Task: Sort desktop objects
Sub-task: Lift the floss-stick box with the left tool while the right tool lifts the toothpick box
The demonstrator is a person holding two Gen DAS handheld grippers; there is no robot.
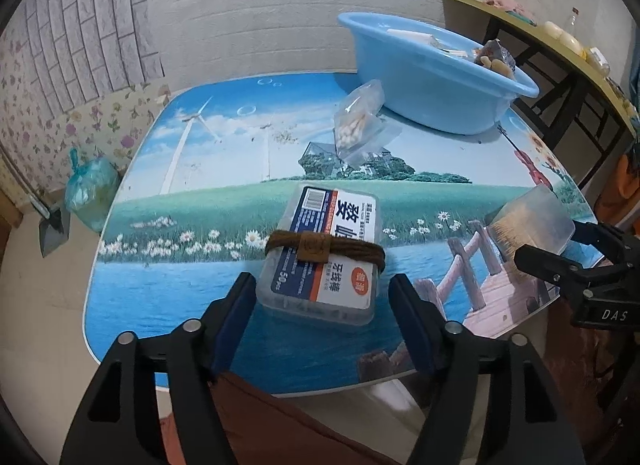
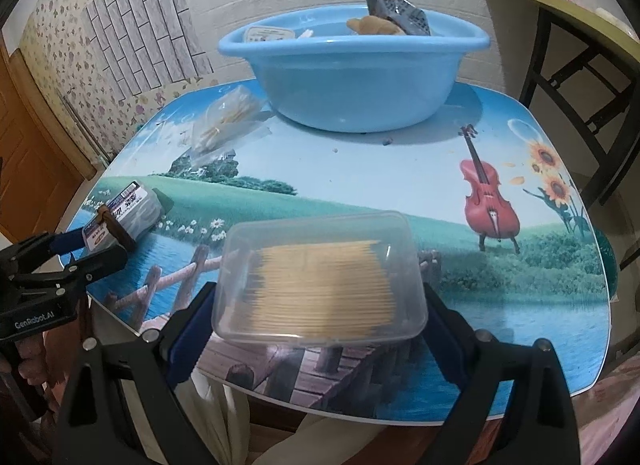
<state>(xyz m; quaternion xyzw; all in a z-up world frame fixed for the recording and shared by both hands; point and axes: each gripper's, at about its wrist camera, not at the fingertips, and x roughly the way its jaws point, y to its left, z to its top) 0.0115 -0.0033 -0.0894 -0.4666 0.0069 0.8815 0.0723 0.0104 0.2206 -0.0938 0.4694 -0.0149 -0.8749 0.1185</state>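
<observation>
My right gripper (image 2: 320,301) is shut on a clear plastic box of toothpicks (image 2: 320,285) and holds it tilted above the table's near edge; it also shows in the left wrist view (image 1: 532,221). My left gripper (image 1: 322,297) is open, its fingers either side of a labelled floss-pick box (image 1: 324,261) that lies on the table with a brown hair tie (image 1: 320,245) across it. A blue basin (image 2: 352,77) with several items in it stands at the back. A clear bag of small sticks (image 1: 356,125) lies beside the basin.
The table (image 2: 360,169) has a printed landscape top with rounded edges. A dark-framed side table (image 1: 560,49) with small items stands at the right. A tied plastic bag (image 1: 90,189) and a dustpan sit on the floor at the left.
</observation>
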